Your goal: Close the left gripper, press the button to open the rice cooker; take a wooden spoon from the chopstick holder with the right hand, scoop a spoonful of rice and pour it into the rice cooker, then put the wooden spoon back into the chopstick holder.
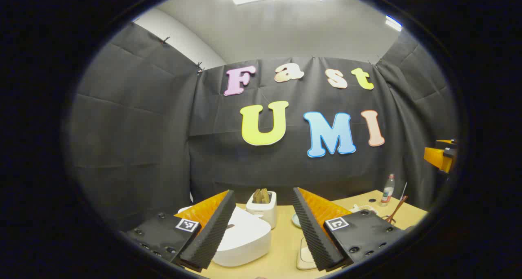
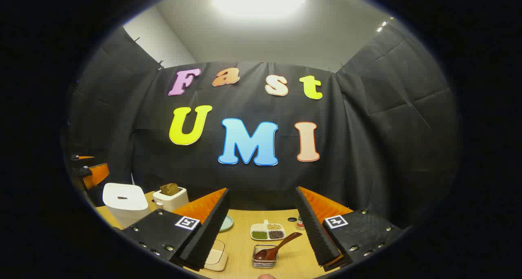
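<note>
Left gripper: your fingers spread wide, aimed at the shut rice cooker, lower centre; close them to press.
Right gripper: fingers apart, empty, framing the wooden spoon resting in its holder, bottom centre.

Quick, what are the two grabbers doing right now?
Left gripper: open, holding nothing.
Right gripper: open, holding nothing.
</note>
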Tool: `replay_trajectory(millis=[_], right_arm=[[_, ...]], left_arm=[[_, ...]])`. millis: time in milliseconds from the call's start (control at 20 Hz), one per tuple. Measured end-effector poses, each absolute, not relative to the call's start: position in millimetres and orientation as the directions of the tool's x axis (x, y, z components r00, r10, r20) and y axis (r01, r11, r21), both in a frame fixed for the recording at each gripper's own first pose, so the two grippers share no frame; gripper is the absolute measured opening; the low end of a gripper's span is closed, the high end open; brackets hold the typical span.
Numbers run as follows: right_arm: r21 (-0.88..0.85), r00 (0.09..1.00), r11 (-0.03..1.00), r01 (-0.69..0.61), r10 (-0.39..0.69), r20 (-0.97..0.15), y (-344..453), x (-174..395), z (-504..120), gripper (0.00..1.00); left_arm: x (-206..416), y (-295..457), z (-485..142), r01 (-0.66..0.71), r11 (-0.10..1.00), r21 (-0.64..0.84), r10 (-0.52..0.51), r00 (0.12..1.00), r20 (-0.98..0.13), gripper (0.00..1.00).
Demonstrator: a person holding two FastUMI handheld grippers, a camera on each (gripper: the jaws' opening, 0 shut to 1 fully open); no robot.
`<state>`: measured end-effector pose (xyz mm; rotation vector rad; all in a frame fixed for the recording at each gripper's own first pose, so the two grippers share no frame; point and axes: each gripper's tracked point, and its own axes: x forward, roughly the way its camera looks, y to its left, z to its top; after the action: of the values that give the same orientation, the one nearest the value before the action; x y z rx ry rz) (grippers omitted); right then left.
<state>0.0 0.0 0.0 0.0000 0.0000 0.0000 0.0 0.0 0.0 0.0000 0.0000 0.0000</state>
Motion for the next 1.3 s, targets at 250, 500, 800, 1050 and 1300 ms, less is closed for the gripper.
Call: replay_trajectory(millis=[250, 500, 800, 1050, 1300], right_arm=[[-0.004, 1.0, 1.0, -0.01, 0.01, -0.008, 4.7, -1.2, -1.3, 0.96], [-0.011, 1.0, 1.0, -0.025, 0.025, -0.004, 6.2, -3.6, 3.5, 0.96], [-0.003, 0.999, 0.999, -0.049, 0.049, -0.001, 6.9, -10.0, 1.5, 0.96], [-0.005, 0.998, 0.998, -0.069, 0.069, 0.005, 9.0, -14.3, -0.5, 0.96], [-0.019, 0.997, 0.997, -0.079, 0.079, 0.013, 14.8, -15.6, -5.7, 0.96]], left_arm=[[4.3, 5.4, -2.8, -0.007, 1.0, 0.019, 0.007, 1.0, 0.003, 0.96], [0.5, 5.4, 0.5, -0.013, 1.0, 0.021, 0.013, 1.0, 0.007, 0.96], [-21.3, 1.4, 9.1, -0.029, 0.999, 0.038, 0.029, 1.0, 0.002, 0.96], [-26.2, -2.0, 18.7, -0.027, 0.999, 0.04, 0.026, 1.0, 0.016, 0.97], [-24.7, -0.4, 20.1, -0.025, 0.999, 0.045, 0.024, 1.0, 0.011, 0.82]])
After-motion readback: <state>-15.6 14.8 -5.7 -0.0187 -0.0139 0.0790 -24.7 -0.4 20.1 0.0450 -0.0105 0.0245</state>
